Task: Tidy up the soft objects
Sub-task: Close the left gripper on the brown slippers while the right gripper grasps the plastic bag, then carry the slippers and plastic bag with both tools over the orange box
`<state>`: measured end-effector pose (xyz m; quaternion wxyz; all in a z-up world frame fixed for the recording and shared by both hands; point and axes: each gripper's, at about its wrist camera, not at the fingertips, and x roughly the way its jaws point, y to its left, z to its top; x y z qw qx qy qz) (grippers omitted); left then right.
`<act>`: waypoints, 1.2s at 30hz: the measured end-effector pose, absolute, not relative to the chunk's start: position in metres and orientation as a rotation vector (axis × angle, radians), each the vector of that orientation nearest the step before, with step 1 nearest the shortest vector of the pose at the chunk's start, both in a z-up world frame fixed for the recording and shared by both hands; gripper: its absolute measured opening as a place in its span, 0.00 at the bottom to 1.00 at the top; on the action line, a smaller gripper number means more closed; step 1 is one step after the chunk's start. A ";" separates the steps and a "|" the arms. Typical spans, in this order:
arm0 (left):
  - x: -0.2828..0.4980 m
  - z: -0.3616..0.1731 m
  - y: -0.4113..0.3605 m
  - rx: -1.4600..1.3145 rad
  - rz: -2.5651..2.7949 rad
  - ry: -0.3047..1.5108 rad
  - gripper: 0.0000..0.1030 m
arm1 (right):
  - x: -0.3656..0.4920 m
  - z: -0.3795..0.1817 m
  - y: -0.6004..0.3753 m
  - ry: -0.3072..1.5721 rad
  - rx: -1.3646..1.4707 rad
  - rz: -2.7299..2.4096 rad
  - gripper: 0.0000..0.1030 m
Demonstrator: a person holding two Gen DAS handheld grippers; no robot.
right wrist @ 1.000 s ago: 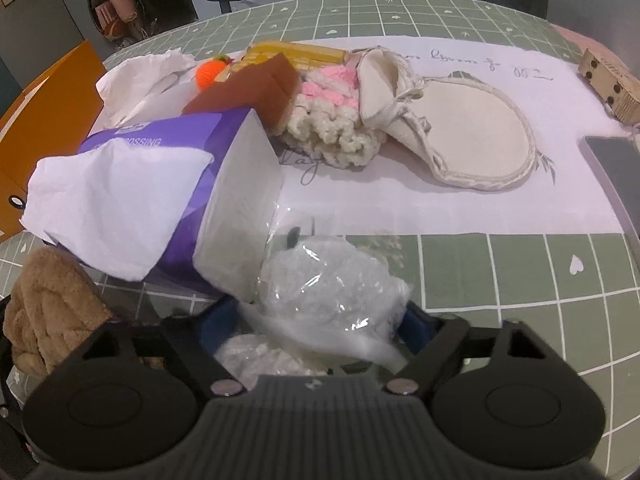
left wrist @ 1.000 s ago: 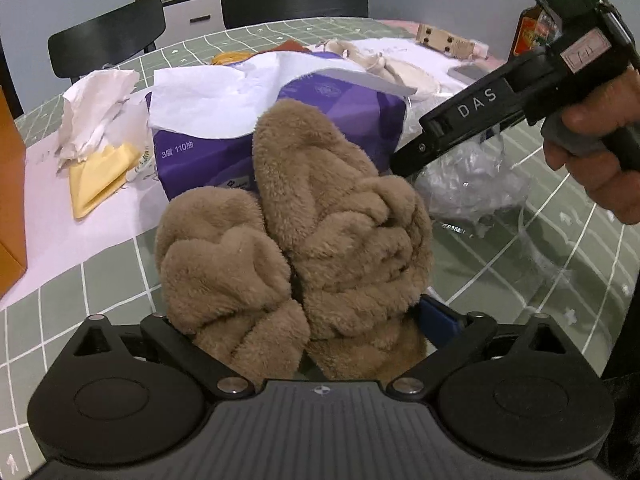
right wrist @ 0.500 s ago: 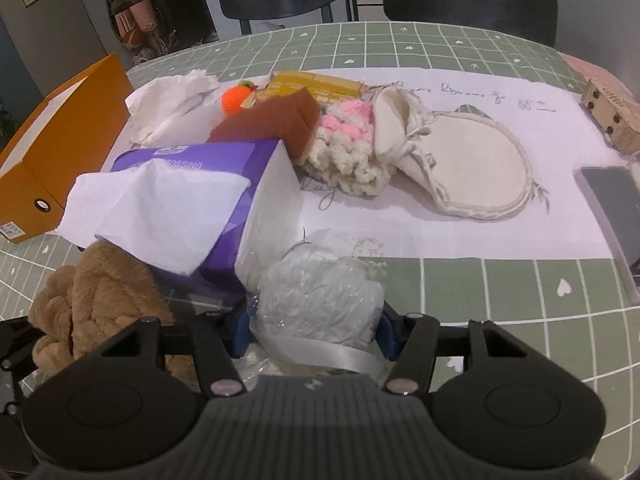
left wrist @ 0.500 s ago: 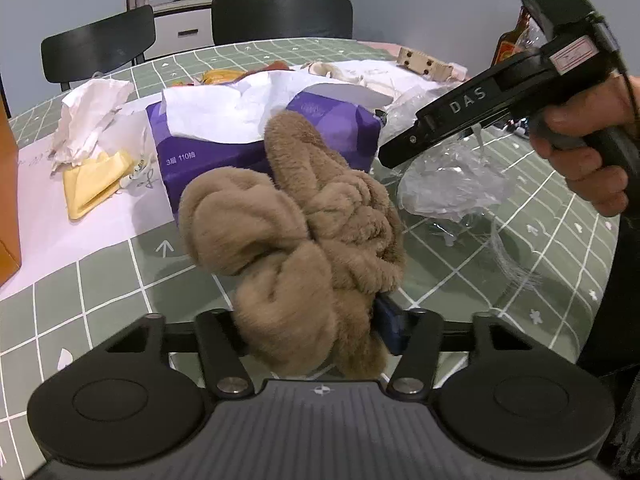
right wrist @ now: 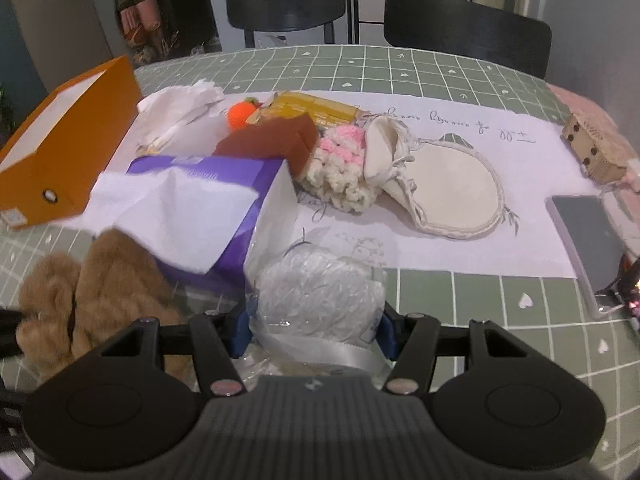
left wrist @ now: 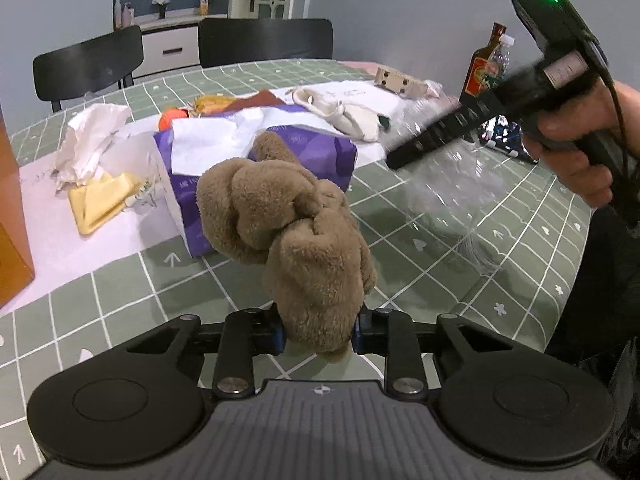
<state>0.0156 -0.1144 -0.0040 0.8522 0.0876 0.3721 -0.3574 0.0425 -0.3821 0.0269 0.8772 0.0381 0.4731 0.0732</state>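
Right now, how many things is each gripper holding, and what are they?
Brown plush cloth, in the left gripper: 1
Clear plastic bag, in the right gripper: 1
Total: 2

Home dining rm: table (right wrist: 440,68), chairs (right wrist: 286,0), sideboard (left wrist: 170,46).

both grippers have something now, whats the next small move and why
Probably carry the brown plush scrunchie, clamped in the left hand-held gripper, toward the open orange box; it hangs above the table, and the right hand-held gripper grips a clear plastic bag.
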 end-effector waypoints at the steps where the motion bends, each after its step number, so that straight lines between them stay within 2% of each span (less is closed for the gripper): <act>1: 0.014 -0.003 -0.113 0.181 -0.754 0.777 0.31 | 0.038 0.028 -0.380 0.994 0.067 0.158 0.57; 16: -0.024 0.038 -0.063 0.188 -0.761 0.676 0.31 | -0.018 0.077 -0.319 0.961 -0.068 0.236 0.58; 36: -0.027 0.076 0.033 0.205 -0.694 0.668 0.32 | -0.019 0.136 -0.189 0.890 -0.257 0.432 0.58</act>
